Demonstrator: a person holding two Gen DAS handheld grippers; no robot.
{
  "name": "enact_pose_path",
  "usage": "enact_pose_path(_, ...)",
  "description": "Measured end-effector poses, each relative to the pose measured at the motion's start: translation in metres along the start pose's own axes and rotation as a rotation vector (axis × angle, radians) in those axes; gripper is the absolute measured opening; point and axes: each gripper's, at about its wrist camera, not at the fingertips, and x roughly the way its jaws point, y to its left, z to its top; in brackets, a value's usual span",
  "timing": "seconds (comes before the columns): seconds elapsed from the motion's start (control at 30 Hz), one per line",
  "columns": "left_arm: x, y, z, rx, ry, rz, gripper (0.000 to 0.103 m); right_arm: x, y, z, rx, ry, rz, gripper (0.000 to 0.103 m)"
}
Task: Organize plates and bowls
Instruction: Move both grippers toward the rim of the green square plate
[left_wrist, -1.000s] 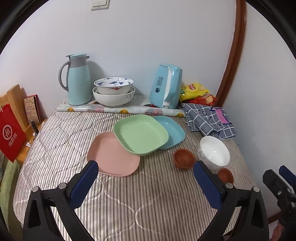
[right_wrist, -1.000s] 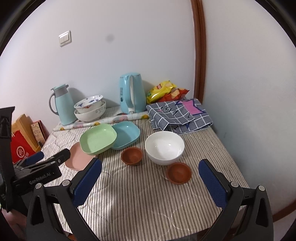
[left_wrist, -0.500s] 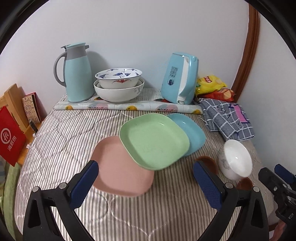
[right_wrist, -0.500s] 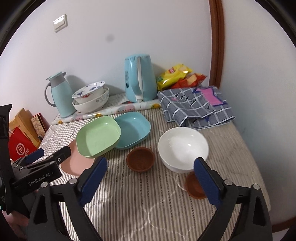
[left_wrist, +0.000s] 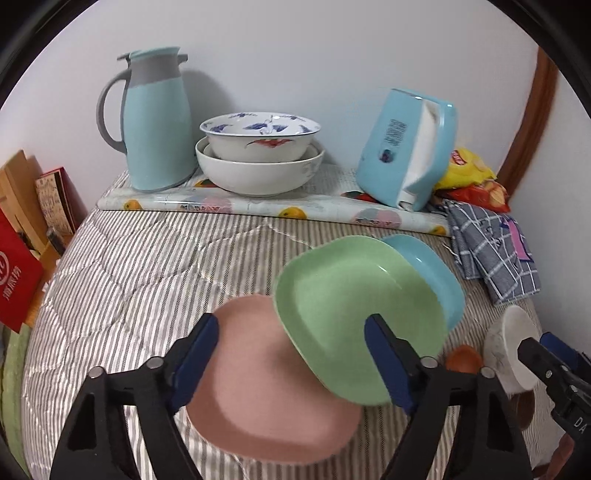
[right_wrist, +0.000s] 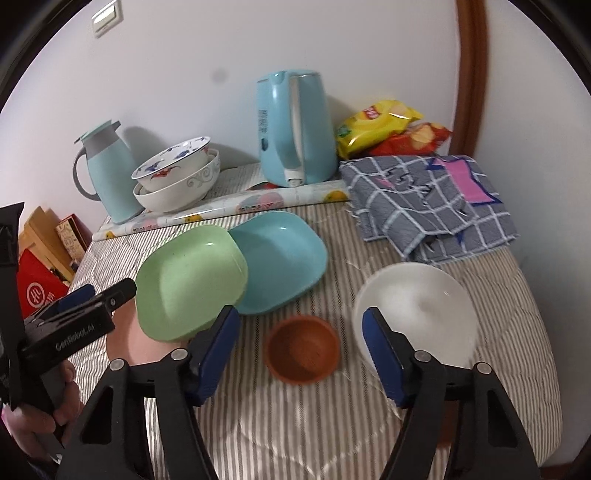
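Note:
Three square plates overlap on the striped cloth: pink (left_wrist: 258, 391), green (left_wrist: 351, 310) on top, blue (left_wrist: 432, 273) behind. My left gripper (left_wrist: 291, 365) hovers low over the pink plate, its jaws closing, the right finger in front of the green plate's near edge; nothing is pressed. My right gripper (right_wrist: 301, 354) is closing with a small brown bowl (right_wrist: 303, 350) between its fingers, untouched. A white bowl (right_wrist: 417, 314) sits just behind its right finger. A second brown bowl (right_wrist: 447, 421) is mostly hidden beneath that finger.
Two patterned bowls (left_wrist: 258, 155) are stacked at the back beside a blue thermos jug (left_wrist: 155, 122) and a blue kettle (right_wrist: 295, 129). A rolled sheet (left_wrist: 273, 206), a checked cloth (right_wrist: 424, 206) and snack bags (right_wrist: 388, 129) lie behind. A hand (right_wrist: 37, 406) holds the left gripper.
Both grippers moved forward and down toward the table and their jaws narrowed. The left one came over the pink plate, the right one around the small brown bowl.

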Motion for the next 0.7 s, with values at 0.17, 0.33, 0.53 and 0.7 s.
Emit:
enact_pose_path(0.17, 0.018, 0.007, 0.012, -0.002, -0.002, -0.009, 0.072, 0.023, 0.013, 0.009, -0.011, 0.034, 0.024, 0.058)
enact_pose_path(0.33, 0.04, 0.005, 0.021, -0.003, 0.015, -0.041, 0.065, 0.044, 0.022, 0.014, -0.023, 0.064, 0.045, 0.05)
enact_pose_path(0.53, 0.061, -0.004, 0.028, 0.031, 0.038, -0.052, 0.053, 0.062, 0.026, 0.017, -0.012, 0.101, 0.077, 0.044)
enact_pose_path(0.7, 0.073, -0.005, 0.029, 0.025, 0.054, -0.071, 0.044, 0.071, 0.029, 0.018, -0.009, 0.123, 0.086, 0.043)
